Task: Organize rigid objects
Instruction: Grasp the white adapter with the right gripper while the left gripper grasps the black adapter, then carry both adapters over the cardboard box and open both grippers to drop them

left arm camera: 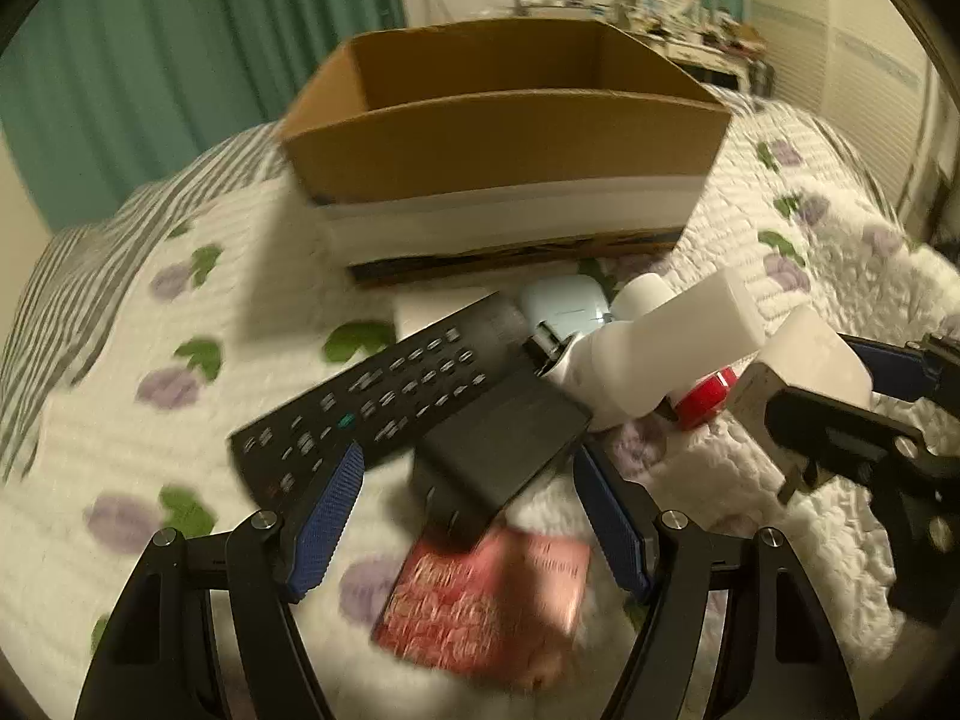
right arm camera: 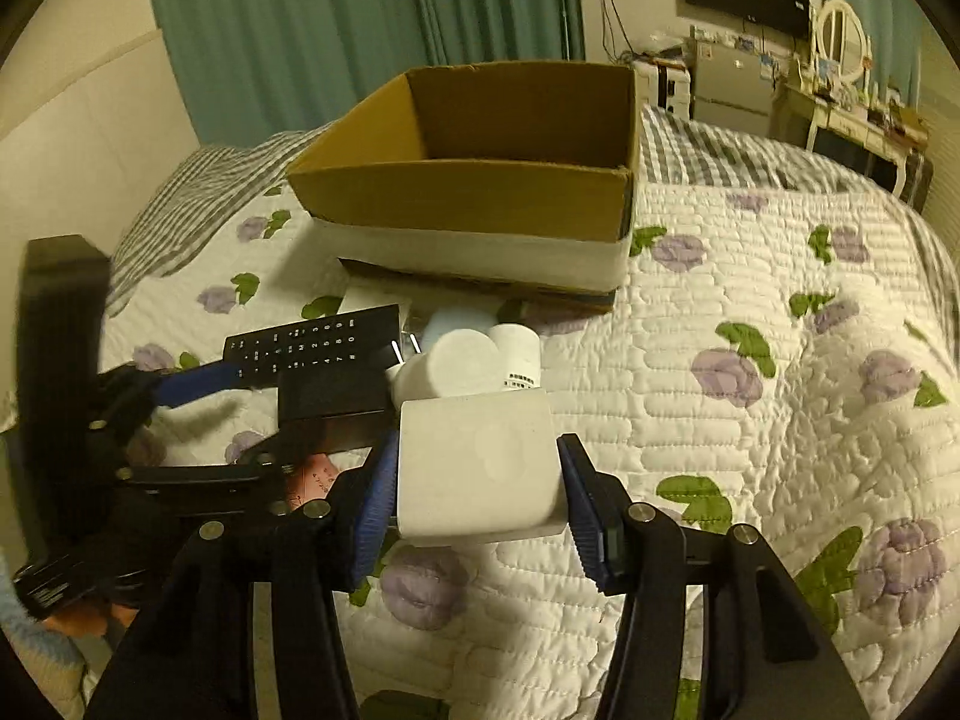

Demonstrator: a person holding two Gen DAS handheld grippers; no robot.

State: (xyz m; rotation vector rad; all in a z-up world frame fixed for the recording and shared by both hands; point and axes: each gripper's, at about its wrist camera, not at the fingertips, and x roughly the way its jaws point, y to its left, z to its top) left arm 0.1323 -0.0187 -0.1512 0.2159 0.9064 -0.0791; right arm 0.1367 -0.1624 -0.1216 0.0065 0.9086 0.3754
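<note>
A pile of objects lies on the quilted bed in front of an open cardboard box (left arm camera: 504, 138) (right arm camera: 474, 204). In the left wrist view my left gripper (left arm camera: 468, 516) is open, its blue pads either side of a black rectangular block (left arm camera: 501, 450) that lies over a black remote (left arm camera: 384, 396) and a red-pink booklet (left arm camera: 486, 594). My right gripper (right arm camera: 477, 474) is shut on a white charger block (right arm camera: 477, 468), also seen at the right (left arm camera: 804, 372). White bottles (left arm camera: 660, 342) (right arm camera: 474, 360), a pale blue case (left arm camera: 564, 306) and a red cap (left arm camera: 705, 399) lie between.
The floral quilt (right arm camera: 750, 396) spreads to the right of the pile. A grey striped pillow (left arm camera: 120, 228) lies at the left. Teal curtains, a wall TV and a cluttered dresser (right arm camera: 852, 102) stand beyond the bed.
</note>
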